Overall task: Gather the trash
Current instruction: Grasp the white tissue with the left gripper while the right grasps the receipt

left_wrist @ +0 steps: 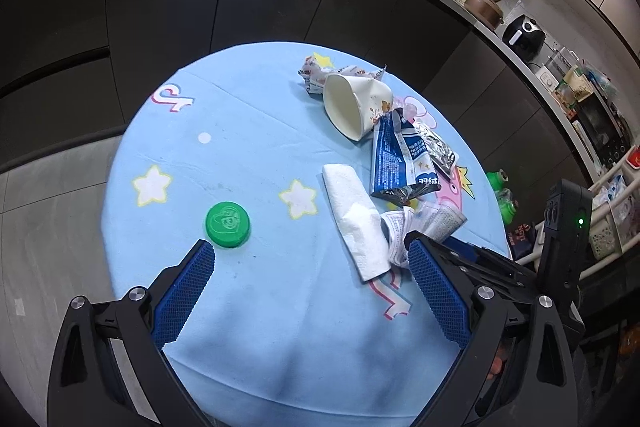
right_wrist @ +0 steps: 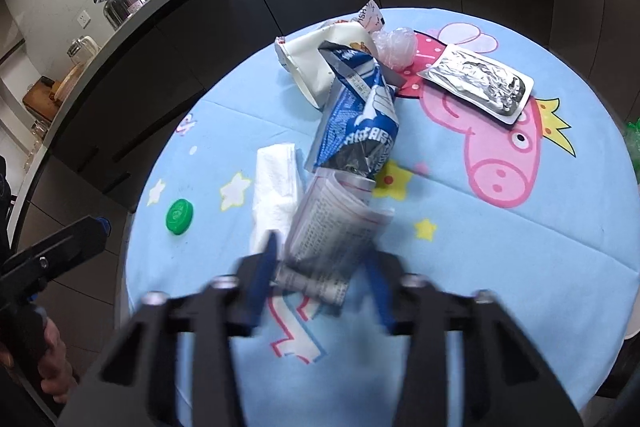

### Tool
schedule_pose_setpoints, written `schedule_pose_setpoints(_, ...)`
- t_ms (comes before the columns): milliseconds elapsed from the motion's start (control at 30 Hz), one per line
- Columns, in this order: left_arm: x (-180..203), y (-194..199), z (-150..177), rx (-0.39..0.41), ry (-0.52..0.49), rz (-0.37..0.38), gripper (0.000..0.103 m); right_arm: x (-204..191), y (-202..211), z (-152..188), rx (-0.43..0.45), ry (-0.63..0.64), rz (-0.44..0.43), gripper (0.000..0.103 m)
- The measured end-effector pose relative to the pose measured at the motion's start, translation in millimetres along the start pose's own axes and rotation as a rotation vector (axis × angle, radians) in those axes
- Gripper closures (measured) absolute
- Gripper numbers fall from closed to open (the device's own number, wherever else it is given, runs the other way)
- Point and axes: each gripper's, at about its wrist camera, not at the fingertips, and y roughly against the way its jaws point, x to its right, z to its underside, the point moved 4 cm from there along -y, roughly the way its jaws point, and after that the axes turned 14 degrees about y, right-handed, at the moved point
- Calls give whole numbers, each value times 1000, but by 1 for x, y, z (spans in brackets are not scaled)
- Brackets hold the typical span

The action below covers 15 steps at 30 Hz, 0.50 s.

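The near left part of the round table [left_wrist: 248,367] is free cloth, with only a green cap [left_wrist: 228,224] on it. The far right part is crowded: a napkin [left_wrist: 356,223], a blue packet [left_wrist: 394,155], a paper cup [left_wrist: 354,103] and a foil tray [right_wrist: 478,83] lie close together.

A green cap [left_wrist: 228,224] lies on the pale-blue tablecloth [left_wrist: 248,163] (stars and a pink pig printed on it).

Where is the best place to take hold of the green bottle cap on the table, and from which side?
Grip the green cap across its ribbed rim, coming from above. It lies flat on the blue tablecloth with open cloth all around, so both fingers can probably reach opposite sides. The open left gripper is closest to it.
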Motion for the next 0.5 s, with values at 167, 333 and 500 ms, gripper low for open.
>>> schedule_pose_setpoints(167,12,-22,3,-45,35,46,16,8,20,7,34,35,50,73)
schedule_pose_setpoints(333,37,-63,10,-91,-9,14,37,26,44,14,69,23,97,73)
schedule_pose_setpoints(500,52,-100,12,-97,-56,-60,56,40,52,21,84,-5,101,72)
